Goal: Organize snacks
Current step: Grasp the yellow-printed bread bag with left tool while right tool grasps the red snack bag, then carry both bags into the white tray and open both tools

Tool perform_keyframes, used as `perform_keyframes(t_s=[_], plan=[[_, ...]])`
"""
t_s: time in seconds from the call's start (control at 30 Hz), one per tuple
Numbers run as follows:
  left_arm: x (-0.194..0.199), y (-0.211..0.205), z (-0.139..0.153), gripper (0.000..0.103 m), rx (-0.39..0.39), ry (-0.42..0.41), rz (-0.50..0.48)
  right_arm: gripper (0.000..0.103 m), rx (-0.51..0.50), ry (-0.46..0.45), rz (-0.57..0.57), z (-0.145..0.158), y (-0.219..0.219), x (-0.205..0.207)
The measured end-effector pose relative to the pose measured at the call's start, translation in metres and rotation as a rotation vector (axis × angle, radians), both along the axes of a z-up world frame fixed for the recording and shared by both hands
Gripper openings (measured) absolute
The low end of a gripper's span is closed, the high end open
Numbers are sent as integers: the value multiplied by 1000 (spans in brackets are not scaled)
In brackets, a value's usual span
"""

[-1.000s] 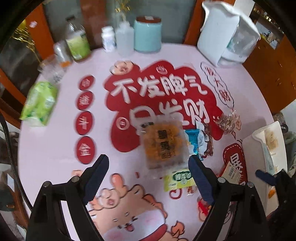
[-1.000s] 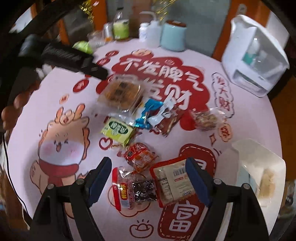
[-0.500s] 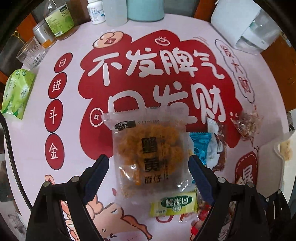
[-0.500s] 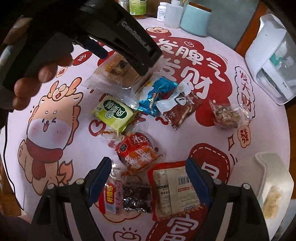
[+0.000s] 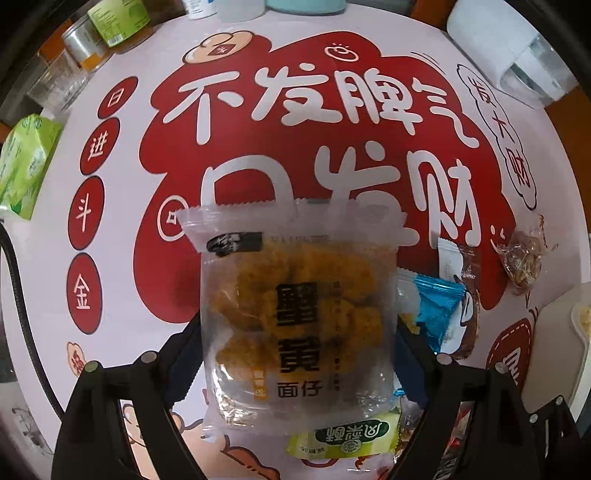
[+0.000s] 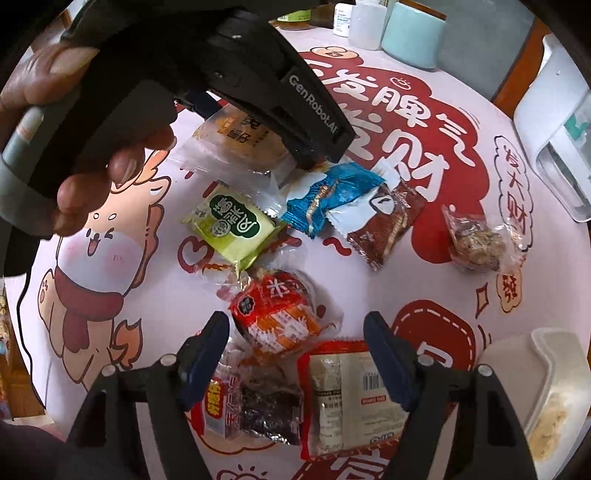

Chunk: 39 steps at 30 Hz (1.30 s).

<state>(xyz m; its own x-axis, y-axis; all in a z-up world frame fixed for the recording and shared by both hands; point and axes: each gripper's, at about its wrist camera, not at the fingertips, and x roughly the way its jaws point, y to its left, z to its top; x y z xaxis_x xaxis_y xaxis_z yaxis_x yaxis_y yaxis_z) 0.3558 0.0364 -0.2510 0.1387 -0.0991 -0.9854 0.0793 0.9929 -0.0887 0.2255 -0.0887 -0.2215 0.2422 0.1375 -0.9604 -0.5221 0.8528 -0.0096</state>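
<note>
A pale blue canister (image 6: 413,33), white bottle (image 6: 365,24) and white appliance (image 6: 554,125) stand at the table's (image 5: 122,332) far edge.

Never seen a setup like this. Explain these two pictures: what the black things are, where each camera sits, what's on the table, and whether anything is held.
No robot here: a person holds a two-finger grabber in each hand, with a camera on each looking forward along its fingers.

The left camera's picture shows the left gripper low over a clear pack of golden pastry, which lies between its wide-spread fingers; whether they touch it cannot be told.

The right camera's picture shows the right gripper over the snack pile, its fingers closing, with a red packet between them but not pinched yet. The person's left hand appears at upper left.

On the printed tablecloth also lie a green packet, a blue wrapper and a brown wrapper.

Nothing is lifted.
</note>
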Motion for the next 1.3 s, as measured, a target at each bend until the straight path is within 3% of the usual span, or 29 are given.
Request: perform_keyframes(t_s=[0.1,0.17,0.3,0.33,0.53,0.73,1.0,1.3], plan=[[-2,8,-3,88,-37,7,28,70,13,24,12,-5,3,4],[-5,13,-3,83,-51,0,33,60,11,50,26,-10,7,5],[-13,18,-2,79,-39,-19,27,57,-17,28,43,-11,13,0],[-15,18,-1,76,-37,-23,28,50,-14,25,43,-10,15,-2],[-32,32,10,73,-41,-39,62,50,-1,0,13,1,16,-15],[-59,50,40,73,-62,-86,66,50,60,-38,-51,25,6,-34],[-134,57,95,73,-76,-182,36,50,187,-93,-175,67,-14,-82],[-217,25,128,73,-31,-200,-66,50,243,-148,-273,102,-63,-131]])
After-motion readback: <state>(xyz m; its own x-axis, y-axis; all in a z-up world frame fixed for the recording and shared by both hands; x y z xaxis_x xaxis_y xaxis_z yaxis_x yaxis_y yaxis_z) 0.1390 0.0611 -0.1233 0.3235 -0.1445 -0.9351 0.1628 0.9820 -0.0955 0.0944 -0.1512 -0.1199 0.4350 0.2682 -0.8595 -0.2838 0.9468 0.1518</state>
